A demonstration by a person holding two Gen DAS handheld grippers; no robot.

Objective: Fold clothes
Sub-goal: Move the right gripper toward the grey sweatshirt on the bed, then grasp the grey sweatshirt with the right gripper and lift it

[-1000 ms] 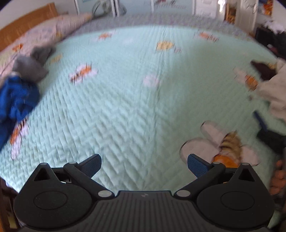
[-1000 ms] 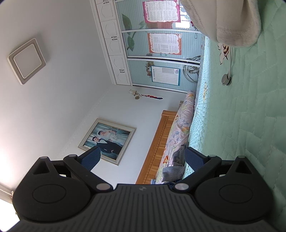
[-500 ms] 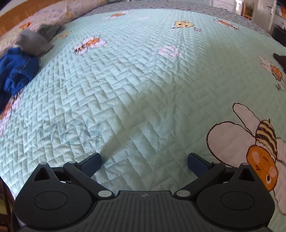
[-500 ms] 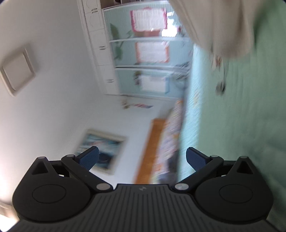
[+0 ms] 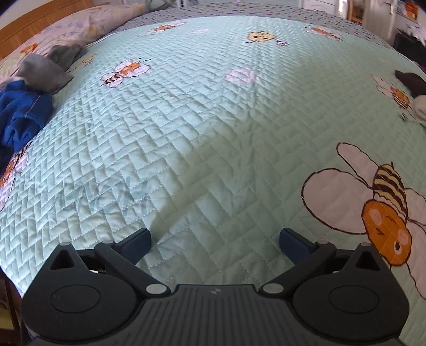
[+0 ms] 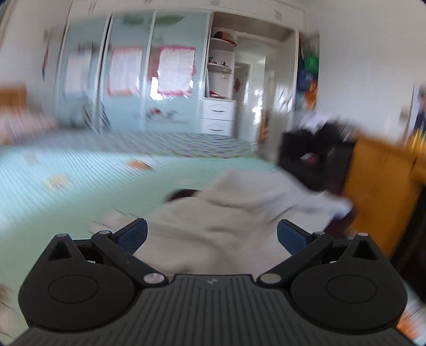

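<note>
A crumpled cream garment lies on the mint quilted bedspread, right in front of my right gripper, which is open and just above its near edge; this view is blurred by motion. My left gripper hangs open low over a bare part of the bedspread with nothing between its fingers. At the bed's left edge a blue garment and grey garments are heaped. On the far right a dark garment and a bit of the cream garment show.
A pillow and wooden headboard lie at the far left. In the right wrist view a wardrobe stands behind the bed, and a dark pile rests by a wooden footboard on the right.
My right gripper has swung from pointing sideways at the wall and ceiling down to face the cream garment. My left gripper has dropped closer to the bedspread and stays open.
</note>
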